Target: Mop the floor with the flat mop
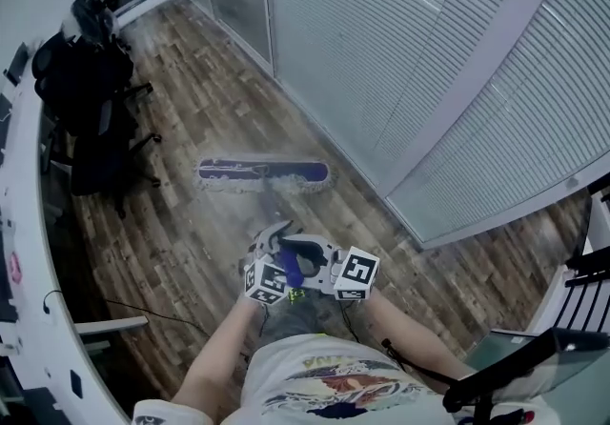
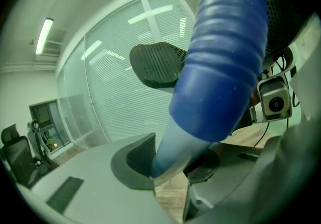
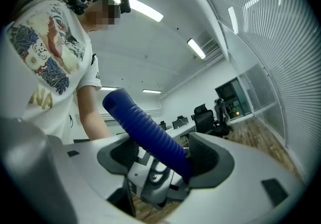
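The flat mop's head [image 1: 263,173], a purple pad with a pale fringe, lies on the wood floor beside the glass wall. Its handle runs back to my two grippers, held close together in front of the person's waist. The left gripper [image 1: 271,250] is shut on the handle [image 2: 173,150] just below the blue ribbed grip [image 2: 220,62], with the pale shaft pressed between its dark pads. My right gripper [image 3: 160,160] is shut on that blue grip [image 3: 150,135] higher up; its end sticks out past the jaws. In the head view the right gripper [image 1: 322,256] sits right of the left one.
Black office chairs [image 1: 91,118] stand at the left by a long white desk [image 1: 24,252]. A glass wall with blinds [image 1: 410,61] runs along the right. A thin cable [image 1: 143,311] lies on the floor near the desk. A dark chair [image 1: 589,266] sits at the far right.
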### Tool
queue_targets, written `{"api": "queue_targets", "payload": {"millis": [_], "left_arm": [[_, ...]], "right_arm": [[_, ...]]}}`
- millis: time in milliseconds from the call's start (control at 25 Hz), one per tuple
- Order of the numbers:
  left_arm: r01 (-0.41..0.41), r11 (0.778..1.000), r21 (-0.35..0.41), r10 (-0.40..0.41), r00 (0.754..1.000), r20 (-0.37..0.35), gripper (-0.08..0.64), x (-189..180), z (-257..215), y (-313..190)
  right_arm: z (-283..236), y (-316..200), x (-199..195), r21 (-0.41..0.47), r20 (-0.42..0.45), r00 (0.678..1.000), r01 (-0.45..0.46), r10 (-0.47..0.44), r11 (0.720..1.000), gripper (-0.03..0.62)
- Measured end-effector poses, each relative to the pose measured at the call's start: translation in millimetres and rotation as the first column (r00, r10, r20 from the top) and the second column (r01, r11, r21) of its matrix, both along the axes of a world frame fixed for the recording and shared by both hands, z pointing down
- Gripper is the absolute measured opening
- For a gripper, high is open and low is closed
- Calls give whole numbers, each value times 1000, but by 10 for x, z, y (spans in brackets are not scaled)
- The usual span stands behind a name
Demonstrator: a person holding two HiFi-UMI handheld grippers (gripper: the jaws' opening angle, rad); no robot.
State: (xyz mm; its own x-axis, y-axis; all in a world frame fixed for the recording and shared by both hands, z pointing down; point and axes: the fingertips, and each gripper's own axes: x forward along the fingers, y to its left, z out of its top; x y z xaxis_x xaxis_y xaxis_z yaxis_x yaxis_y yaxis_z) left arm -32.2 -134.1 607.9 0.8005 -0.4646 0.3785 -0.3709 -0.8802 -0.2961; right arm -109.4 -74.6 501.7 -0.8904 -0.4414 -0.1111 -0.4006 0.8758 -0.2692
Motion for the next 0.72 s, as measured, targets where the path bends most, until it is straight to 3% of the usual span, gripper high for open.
{"api": "queue_targets", "payload": {"millis": [160, 320, 720], "left_arm": [[-2, 1000, 9, 2, 1000, -8, 94, -115, -104, -856], [0, 1000, 21, 0, 1000, 0, 94, -199, -108, -1316], [112, 993, -21, -113, 992, -57, 94, -187, -244, -1081]], "right_arm": [[-84, -863, -126, 10, 2, 1000, -30, 30, 999, 278], [-83, -1312, -215, 13, 4, 999, -31, 31, 999, 278], [-237, -1015, -191, 25, 6, 998, 68, -69, 997, 278]]}}
